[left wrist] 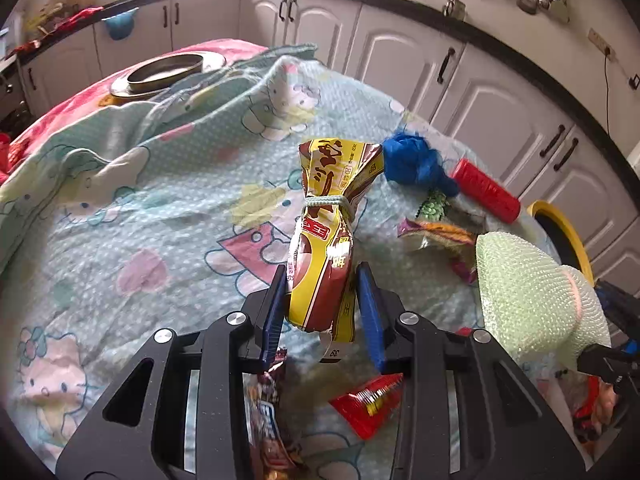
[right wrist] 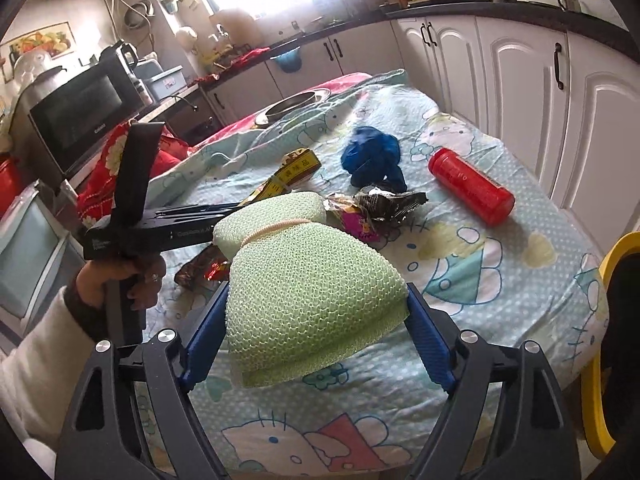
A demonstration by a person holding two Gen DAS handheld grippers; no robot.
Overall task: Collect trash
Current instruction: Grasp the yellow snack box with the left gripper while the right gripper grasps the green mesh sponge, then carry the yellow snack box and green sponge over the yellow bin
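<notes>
My left gripper (left wrist: 322, 298) is shut on a yellow and brown snack bag (left wrist: 326, 236) tied with string, held above the cloth-covered table (left wrist: 160, 220). My right gripper (right wrist: 316, 320) is shut on a green foam net roll (right wrist: 304, 280) bound with a rubber band; the roll also shows in the left wrist view (left wrist: 532, 300). On the table lie a blue plastic bag (right wrist: 372, 158), a red canister (right wrist: 472, 186), crumpled wrappers (right wrist: 376, 208), a red packet (left wrist: 370, 404) and a dark wrapper (left wrist: 272, 420).
A metal dish (left wrist: 166, 72) sits at the table's far end. A yellow-rimmed bin (right wrist: 616, 340) stands by the table's right edge. White cabinets (right wrist: 520, 60) run along the right. A microwave (right wrist: 76, 116) stands at left.
</notes>
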